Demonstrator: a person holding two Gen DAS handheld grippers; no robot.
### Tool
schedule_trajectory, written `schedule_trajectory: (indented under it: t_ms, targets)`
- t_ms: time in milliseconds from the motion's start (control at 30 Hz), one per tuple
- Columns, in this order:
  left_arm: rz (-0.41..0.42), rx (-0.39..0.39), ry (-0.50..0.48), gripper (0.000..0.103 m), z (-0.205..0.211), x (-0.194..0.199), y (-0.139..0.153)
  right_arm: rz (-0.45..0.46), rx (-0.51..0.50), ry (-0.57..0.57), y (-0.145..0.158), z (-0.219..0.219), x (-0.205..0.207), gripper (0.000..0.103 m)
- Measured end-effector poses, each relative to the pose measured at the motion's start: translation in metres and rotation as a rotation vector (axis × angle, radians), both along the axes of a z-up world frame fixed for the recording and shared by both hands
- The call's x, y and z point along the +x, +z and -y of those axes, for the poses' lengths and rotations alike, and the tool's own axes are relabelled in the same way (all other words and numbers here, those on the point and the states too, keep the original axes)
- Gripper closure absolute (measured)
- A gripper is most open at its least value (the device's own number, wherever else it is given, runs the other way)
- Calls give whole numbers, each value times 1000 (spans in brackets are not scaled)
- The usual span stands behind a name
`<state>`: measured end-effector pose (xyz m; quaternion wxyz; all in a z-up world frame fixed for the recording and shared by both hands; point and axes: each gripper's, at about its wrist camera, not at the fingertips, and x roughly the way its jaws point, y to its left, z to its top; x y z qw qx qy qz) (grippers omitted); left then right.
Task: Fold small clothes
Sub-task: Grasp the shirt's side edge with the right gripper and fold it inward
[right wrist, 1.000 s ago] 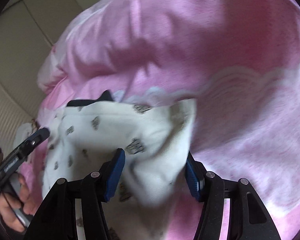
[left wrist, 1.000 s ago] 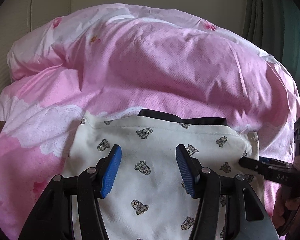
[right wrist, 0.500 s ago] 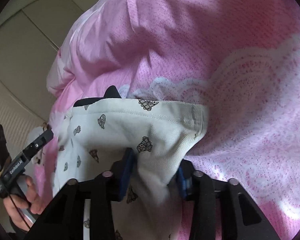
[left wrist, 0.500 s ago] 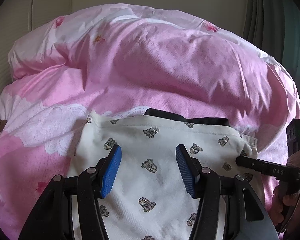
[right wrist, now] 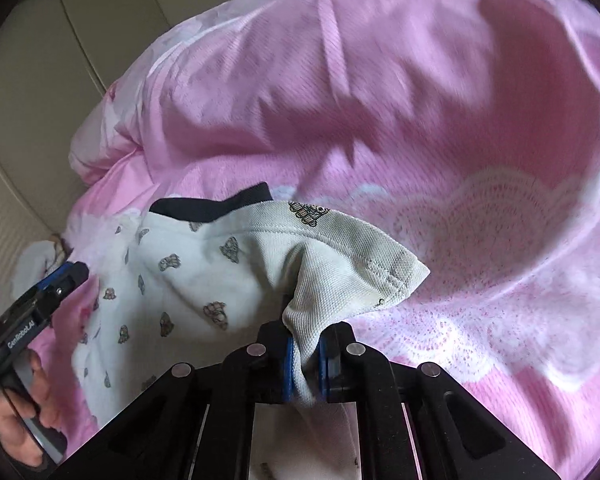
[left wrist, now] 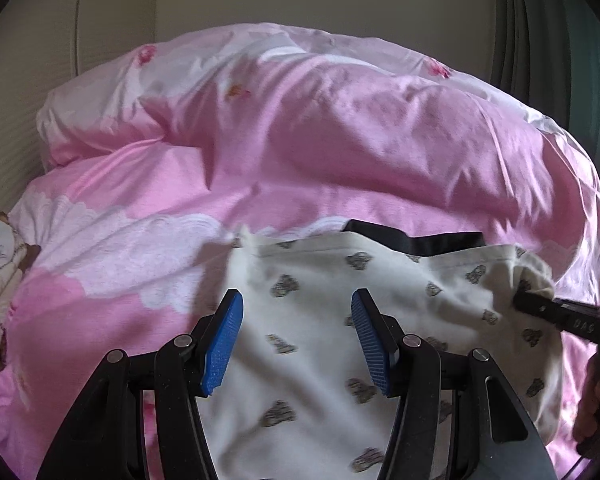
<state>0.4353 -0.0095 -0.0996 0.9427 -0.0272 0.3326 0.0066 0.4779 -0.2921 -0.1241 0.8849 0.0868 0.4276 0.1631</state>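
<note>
Right wrist: right claw (right wrist: 305, 364) pinching shirt (right wrist: 204, 276) corner.

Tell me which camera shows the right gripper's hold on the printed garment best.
The right wrist view: the right gripper is shut on a bunched corner of the white printed garment, its blue pads pressing the cloth. The left wrist view shows only that gripper's dark tip at the garment's right edge, the pinch itself hidden.
</note>
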Motion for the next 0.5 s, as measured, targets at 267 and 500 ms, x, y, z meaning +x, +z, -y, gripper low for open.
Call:
schedule_trajectory:
  t_ms: [267,500]
  targets:
    - [44,26,18,47,-38,-20,1,-22,-88,-28,33,-56,-8,93]
    - [43,-53,27,47,-88,-24,-2,-52,-153,34,55,-145,4,93]
